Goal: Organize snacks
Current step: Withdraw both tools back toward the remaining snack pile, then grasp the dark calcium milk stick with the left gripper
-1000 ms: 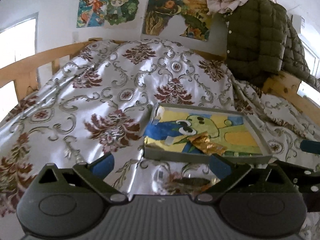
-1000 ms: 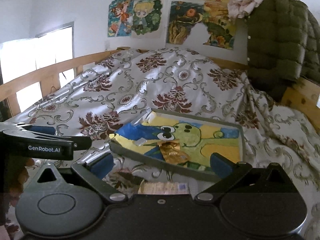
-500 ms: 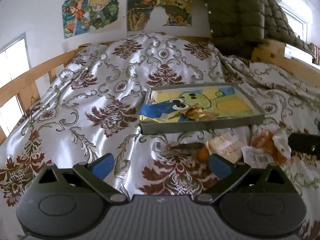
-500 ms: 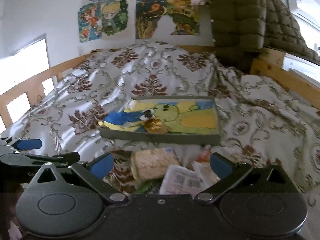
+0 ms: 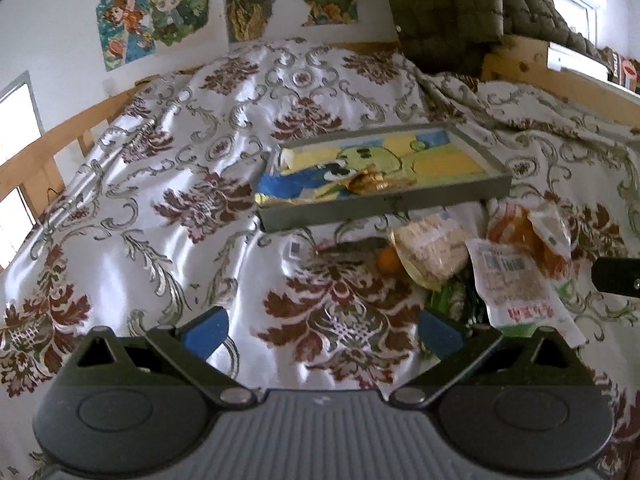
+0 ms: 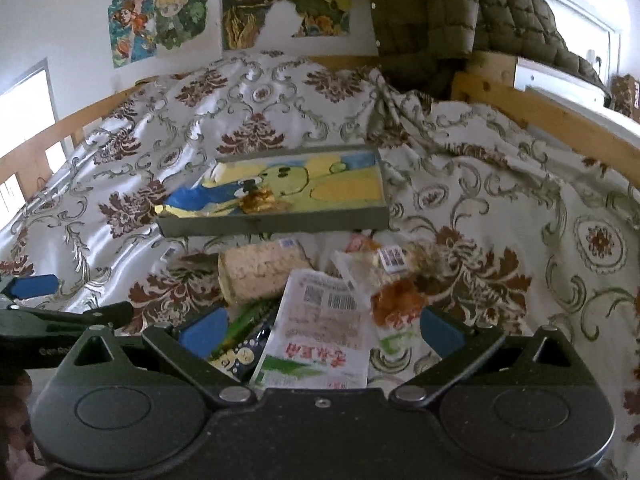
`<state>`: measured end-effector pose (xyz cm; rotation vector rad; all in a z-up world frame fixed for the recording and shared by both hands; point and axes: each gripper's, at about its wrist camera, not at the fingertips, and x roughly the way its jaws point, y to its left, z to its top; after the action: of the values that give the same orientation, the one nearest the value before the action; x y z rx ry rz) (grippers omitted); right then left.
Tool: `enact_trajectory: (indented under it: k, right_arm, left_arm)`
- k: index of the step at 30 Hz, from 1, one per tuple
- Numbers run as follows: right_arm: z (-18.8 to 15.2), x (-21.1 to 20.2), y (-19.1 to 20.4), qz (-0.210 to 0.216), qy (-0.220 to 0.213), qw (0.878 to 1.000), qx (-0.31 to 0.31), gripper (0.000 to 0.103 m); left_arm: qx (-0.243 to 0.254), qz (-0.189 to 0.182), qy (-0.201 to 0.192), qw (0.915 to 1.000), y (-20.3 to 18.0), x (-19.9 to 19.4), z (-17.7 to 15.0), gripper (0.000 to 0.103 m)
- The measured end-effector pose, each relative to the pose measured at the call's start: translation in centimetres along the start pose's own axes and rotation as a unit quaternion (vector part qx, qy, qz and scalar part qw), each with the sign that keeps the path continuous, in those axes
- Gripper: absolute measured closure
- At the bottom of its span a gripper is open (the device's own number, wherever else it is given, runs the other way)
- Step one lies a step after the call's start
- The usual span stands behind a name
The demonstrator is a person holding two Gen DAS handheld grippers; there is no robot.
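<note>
Hiding under the white packet [image 6: 320, 332] (partly): green packet [image 6: 244, 320].

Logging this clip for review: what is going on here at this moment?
A person holds a gripper in each hand over a bed with a patterned bedspread. Both the left gripper and right gripper are open and hold nothing. A pile of snack packets lies in front of a grey tray, among them a white packet with red lettering between the right gripper's fingers and a round rice cracker pack. Only a gold wrapper lies in the tray.
</note>
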<state>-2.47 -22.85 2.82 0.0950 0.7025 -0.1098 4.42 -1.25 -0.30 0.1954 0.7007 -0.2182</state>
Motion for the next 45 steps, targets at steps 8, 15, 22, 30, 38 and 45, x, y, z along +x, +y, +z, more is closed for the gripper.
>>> enact_trajectory:
  k: [8,15,22,30,38,45]
  right_arm:
    - [-0.8,0.5,-0.5,-0.024,0.039,0.999,-0.003,0.001]
    - [-1.2,0.8,-1.4,-0.03,0.056,0.998,0.017,0.001]
    - [-1.4,1.9,-1.6,-0.031,0.084,0.996,0.022,0.001]
    - [-1.9,3.6,-1.7,-0.009,0.12,0.992,0.033,0.001]
    - [-1.7,5.7,-2.0,0.019,0.146,0.988,0.049,0.001]
    - [-0.3,7.9,-3.5,0.061,0.168,0.983,0.049,0.001]
  left_arm:
    - [0.022,-0.005,0.036,0.9991,-0.5,1.0,-0.9,0.0]
    - [0.038,-0.005,0.072,0.9967,-0.9,2.2,-1.7,0.0]
    - [0.034,-0.004,0.099,0.9945,-0.7,3.1,-1.8,0.0]
    - [0.011,-0.004,0.139,0.9903,0.1,4.7,-1.9,0.0]
    - [0.039,-0.023,0.139,0.9892,-0.8,5.8,-1.9,0.0]
    - [0.097,-0.086,0.108,0.9857,-2.7,6.2,-1.1,0.0]
